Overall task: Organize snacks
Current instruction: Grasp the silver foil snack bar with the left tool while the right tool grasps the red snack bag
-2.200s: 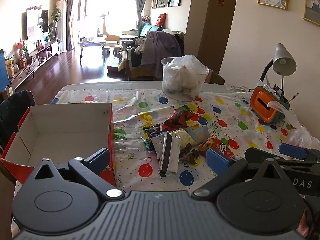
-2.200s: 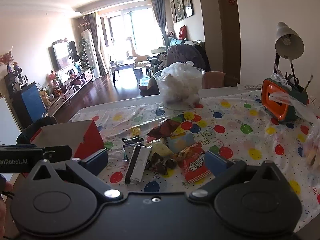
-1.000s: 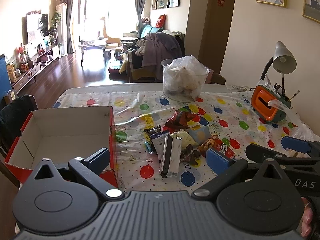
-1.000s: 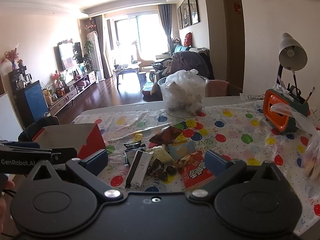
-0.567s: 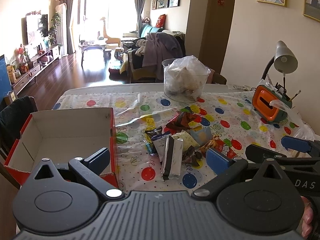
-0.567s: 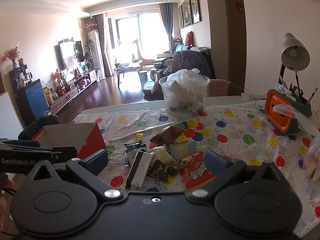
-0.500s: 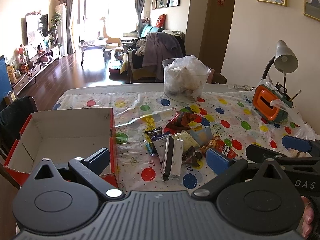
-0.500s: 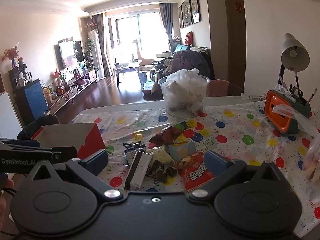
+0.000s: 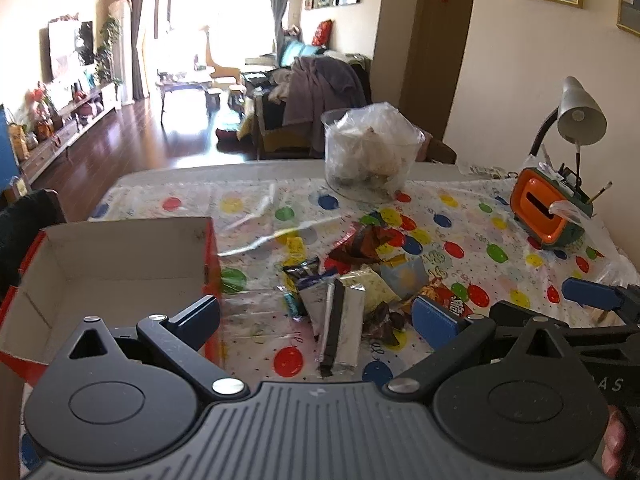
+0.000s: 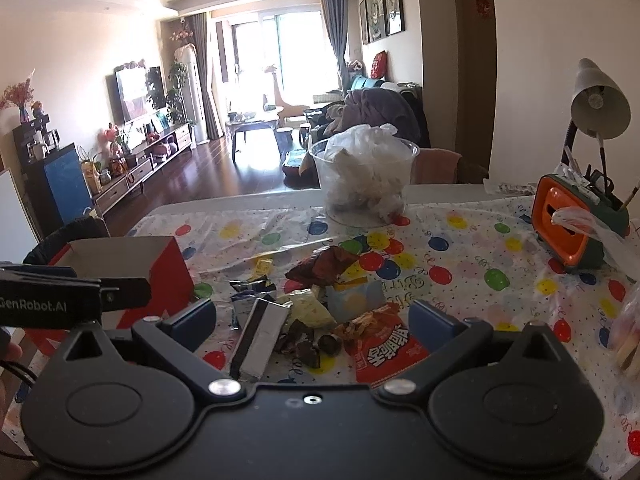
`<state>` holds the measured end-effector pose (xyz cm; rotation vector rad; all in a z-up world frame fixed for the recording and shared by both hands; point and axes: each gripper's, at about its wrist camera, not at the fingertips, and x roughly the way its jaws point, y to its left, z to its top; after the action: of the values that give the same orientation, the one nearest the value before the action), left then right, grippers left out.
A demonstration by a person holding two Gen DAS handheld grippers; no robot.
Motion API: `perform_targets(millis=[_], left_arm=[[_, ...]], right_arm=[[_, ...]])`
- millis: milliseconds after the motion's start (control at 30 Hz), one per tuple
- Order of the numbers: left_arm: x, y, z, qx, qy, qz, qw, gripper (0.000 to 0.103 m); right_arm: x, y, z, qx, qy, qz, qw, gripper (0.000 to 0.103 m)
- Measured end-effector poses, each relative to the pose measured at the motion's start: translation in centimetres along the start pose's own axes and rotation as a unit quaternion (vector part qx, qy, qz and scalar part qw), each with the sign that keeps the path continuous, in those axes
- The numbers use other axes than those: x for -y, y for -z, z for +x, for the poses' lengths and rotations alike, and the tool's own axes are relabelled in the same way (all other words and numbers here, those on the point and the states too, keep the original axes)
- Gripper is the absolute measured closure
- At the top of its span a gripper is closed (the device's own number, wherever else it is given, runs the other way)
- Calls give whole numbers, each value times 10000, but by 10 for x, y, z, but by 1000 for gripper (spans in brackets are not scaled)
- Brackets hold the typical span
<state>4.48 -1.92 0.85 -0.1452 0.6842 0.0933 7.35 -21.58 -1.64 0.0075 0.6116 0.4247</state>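
A pile of snack packets lies mid-table on the polka-dot cloth; it also shows in the right wrist view. It includes a silver-and-black bar, a red packet and a brown wrapper. An open, empty red cardboard box stands to the left, also seen in the right wrist view. My left gripper is open and empty, hovering before the pile. My right gripper is open and empty, just right of the left one.
A clear tub with a plastic bag stands at the table's far side. An orange-and-green pen holder and a desk lamp stand at the right. A plastic bag lies at the right edge.
Both grippers rose and drifted slightly; the view of the pile shifted a little. Both stay open and nothing was picked up.
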Motion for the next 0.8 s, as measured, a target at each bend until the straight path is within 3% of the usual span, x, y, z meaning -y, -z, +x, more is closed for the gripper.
perform_targets(millis=[167, 433, 700, 800], left_arm=[[10, -4, 25, -249, 84, 190, 9995, 0], [29, 0, 75, -671, 186, 516, 9962, 0], [39, 12, 131, -1074, -9, 820, 9908, 1], [36, 14, 155, -1397, -70, 773, 9871, 5]], right_arm=[[18, 1, 23, -325, -29, -26, 9995, 1], [43, 18, 72, -874, -188, -712, 9934, 8], [64, 25, 131, -1263, -349, -1203, 9841, 9], [72, 28, 155, -1431, -341, -1265, 9810, 11]])
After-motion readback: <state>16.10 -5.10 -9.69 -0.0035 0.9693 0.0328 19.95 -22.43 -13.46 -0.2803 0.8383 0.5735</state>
